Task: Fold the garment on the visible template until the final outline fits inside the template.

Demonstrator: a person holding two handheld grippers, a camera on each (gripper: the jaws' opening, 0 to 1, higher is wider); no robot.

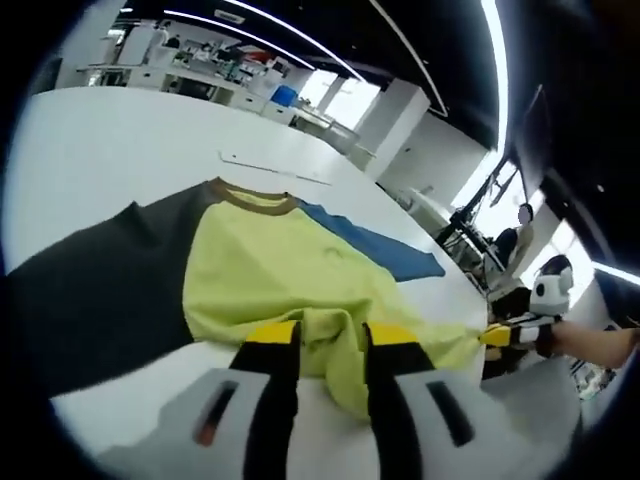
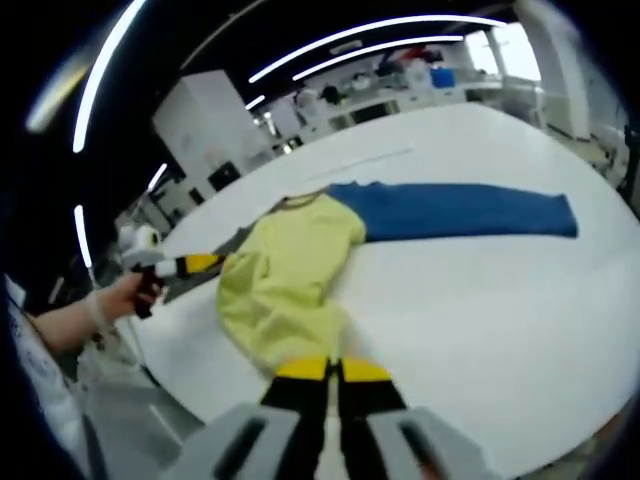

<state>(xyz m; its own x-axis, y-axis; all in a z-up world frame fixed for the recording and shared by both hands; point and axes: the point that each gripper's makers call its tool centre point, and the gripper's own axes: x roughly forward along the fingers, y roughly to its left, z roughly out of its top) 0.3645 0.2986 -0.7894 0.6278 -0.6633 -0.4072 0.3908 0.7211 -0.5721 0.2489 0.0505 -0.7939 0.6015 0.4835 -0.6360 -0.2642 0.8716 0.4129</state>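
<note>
We have the shirt point(image 1: 290, 275) spread on the white counter point(image 1: 110, 140), and both the left gripper point(image 1: 330, 345) and right gripper point(image 2: 333, 372) have their fingers closed on its yellow bottom hem, lifted and bunched. Next, we judge, the hem should go toward the collar point(image 1: 252, 198), laid flat. No readable writing shows.

left gripper view low and close at garment point(image 1: 290, 275) hem, right gripper view facing back, sharing table point(image 2: 480, 300)
</note>
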